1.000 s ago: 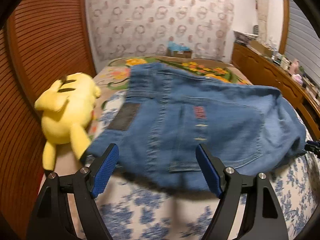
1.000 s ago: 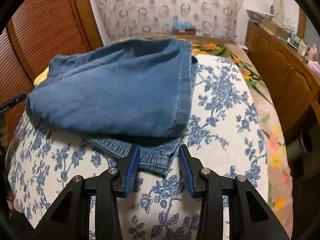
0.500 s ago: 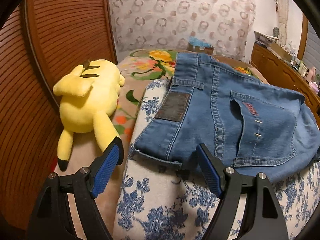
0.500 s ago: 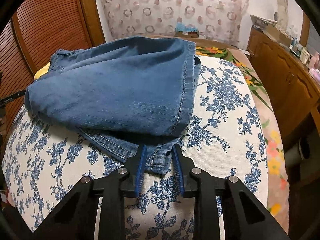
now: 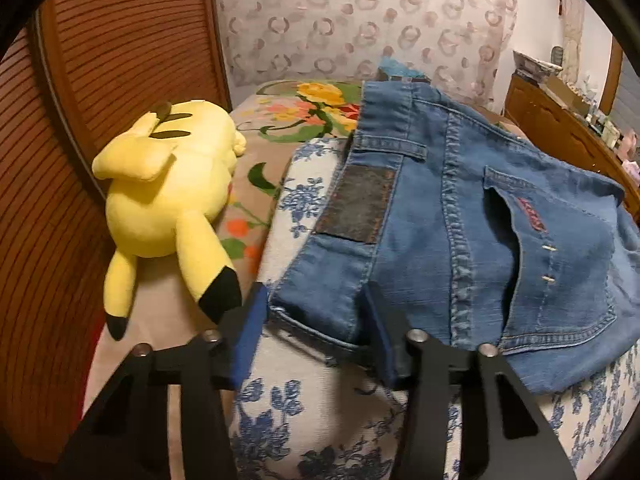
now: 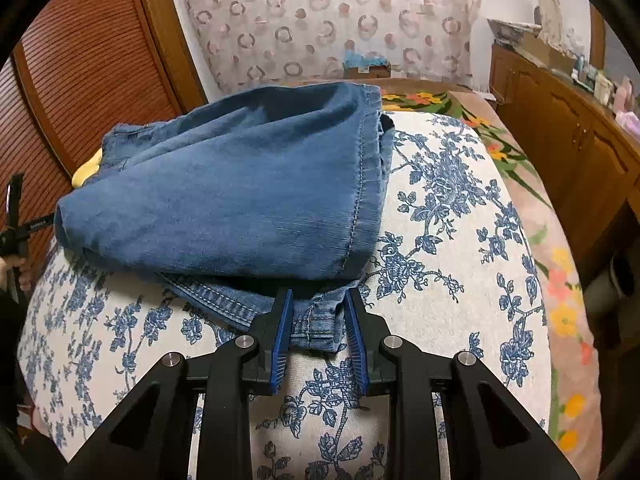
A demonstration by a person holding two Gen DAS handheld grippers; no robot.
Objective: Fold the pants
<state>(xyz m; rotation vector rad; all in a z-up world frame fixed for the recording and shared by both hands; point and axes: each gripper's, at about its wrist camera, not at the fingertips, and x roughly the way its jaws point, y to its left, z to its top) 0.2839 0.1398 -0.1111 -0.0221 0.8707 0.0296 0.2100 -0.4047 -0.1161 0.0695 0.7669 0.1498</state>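
Blue denim pants (image 5: 480,216) lie folded on a white cushion with blue flowers (image 5: 320,408). The left wrist view shows the waistband, a dark leather patch and a back pocket. My left gripper (image 5: 316,308) straddles the near waistband corner, jaws partly closed with a gap still showing. In the right wrist view the folded leg of the pants (image 6: 240,200) lies on top, with a hem end sticking out toward me. My right gripper (image 6: 316,308) has its blue pads on either side of that hem end, nearly closed on it.
A yellow plush toy (image 5: 168,200) lies left of the pants beside a brown slatted wall (image 5: 80,100). A floral bedspread (image 5: 312,116) lies behind. A wooden cabinet (image 6: 568,152) with clutter runs along the right. A patterned curtain (image 6: 320,20) hangs at the back.
My left gripper moved to the waistband corner and narrowed around it. My right gripper moved in on the hem end and closed further.
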